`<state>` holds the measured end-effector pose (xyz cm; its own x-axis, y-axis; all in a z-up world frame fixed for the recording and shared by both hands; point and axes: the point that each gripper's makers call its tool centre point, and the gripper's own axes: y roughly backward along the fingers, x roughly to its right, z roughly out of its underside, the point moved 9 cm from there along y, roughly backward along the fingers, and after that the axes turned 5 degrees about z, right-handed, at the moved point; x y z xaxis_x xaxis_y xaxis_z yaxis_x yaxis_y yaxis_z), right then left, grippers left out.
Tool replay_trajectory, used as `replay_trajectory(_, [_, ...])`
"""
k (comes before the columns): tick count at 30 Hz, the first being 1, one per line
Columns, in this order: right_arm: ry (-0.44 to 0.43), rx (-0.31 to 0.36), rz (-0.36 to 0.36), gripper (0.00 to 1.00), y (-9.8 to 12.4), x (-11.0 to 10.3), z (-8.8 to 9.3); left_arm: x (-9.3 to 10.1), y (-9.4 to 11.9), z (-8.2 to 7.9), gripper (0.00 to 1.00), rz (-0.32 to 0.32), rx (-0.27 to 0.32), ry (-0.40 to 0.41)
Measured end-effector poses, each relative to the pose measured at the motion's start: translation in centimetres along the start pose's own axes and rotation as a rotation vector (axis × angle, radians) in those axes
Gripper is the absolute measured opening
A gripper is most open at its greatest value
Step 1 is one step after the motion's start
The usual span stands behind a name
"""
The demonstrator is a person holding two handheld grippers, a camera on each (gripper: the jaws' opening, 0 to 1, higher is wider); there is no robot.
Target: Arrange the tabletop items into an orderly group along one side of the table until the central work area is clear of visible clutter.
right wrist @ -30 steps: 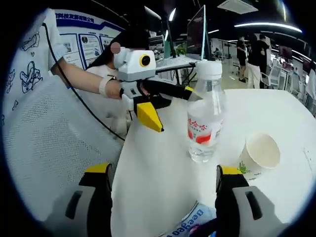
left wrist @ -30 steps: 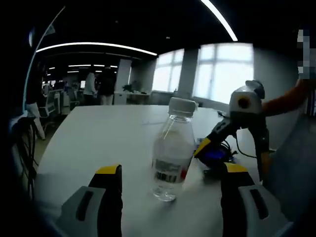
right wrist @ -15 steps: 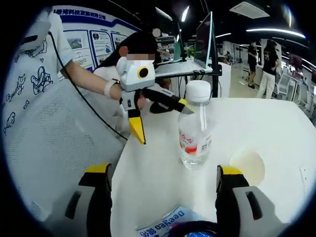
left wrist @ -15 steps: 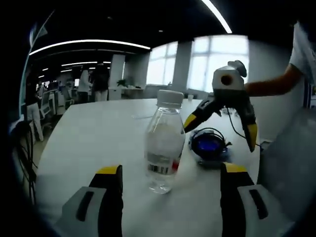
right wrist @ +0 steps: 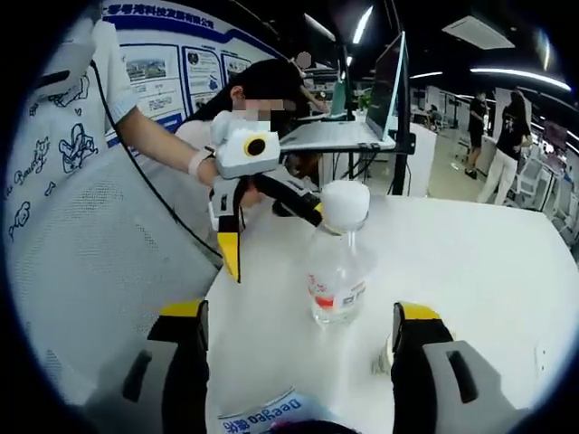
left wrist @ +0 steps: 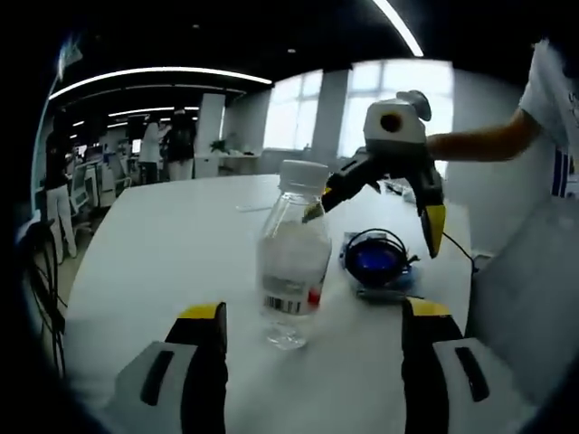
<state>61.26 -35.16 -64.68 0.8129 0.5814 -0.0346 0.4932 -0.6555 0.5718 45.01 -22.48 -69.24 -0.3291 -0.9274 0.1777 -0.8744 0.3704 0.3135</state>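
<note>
Both the left gripper (left wrist: 312,316) and right gripper (right wrist: 298,316) gape wide, holding nothing, with the upright water bottle (left wrist: 292,258) at twelve o'clock between their jaws.

Dim and murky in the left gripper view, with blown-out windows (left wrist: 362,113) behind and curved ceiling light strips (left wrist: 154,74) bent by the fisheye. Brighter in the right gripper view, where the white tabletop (right wrist: 470,262) glares and washes out detail. Soft throughout, with the water bottle (left wrist: 291,256) slightly blurred, faint shadow beneath it, and strong warping toward the edges.
</note>
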Motion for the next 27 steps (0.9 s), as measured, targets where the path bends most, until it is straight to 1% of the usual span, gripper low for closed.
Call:
replay_trajectory(4, [0.011,0.001,-0.017,0.8,-0.8,0.6,-0.1,0.0,0.1,0.3,0.74,0.002,-0.009,0.006])
replay_trajectory(7, [0.023,0.001,-0.038,0.77,-1.6,1.1,-0.1,-0.1,0.2,0.6,0.73,-0.002,-0.015,0.009])
replay_trajectory(11, [0.037,0.003,-0.06,0.76,-2.6,1.7,-0.1,-0.3,0.1,0.8,0.73,-0.004,-0.017,0.019])
replay_trajectory(13, [0.046,-0.006,-0.068,0.75,-3.0,2.0,0.1,-0.3,0.1,0.9,0.73,0.0,-0.021,0.022])
replay_trajectory(16, [0.041,-0.002,-0.086,0.74,-3.6,2.5,0.2,-0.3,0.0,1.1,0.71,0.003,-0.03,0.03])
replay_trajectory(26, [0.059,0.004,-0.114,0.68,-4.8,3.1,0.7,-0.4,-0.7,1.5,0.68,0.01,-0.036,0.039])
replay_trajectory(27, [0.061,0.014,-0.113,0.68,-5.3,3.4,0.8,-0.4,-0.8,1.5,0.68,0.015,-0.038,0.042])
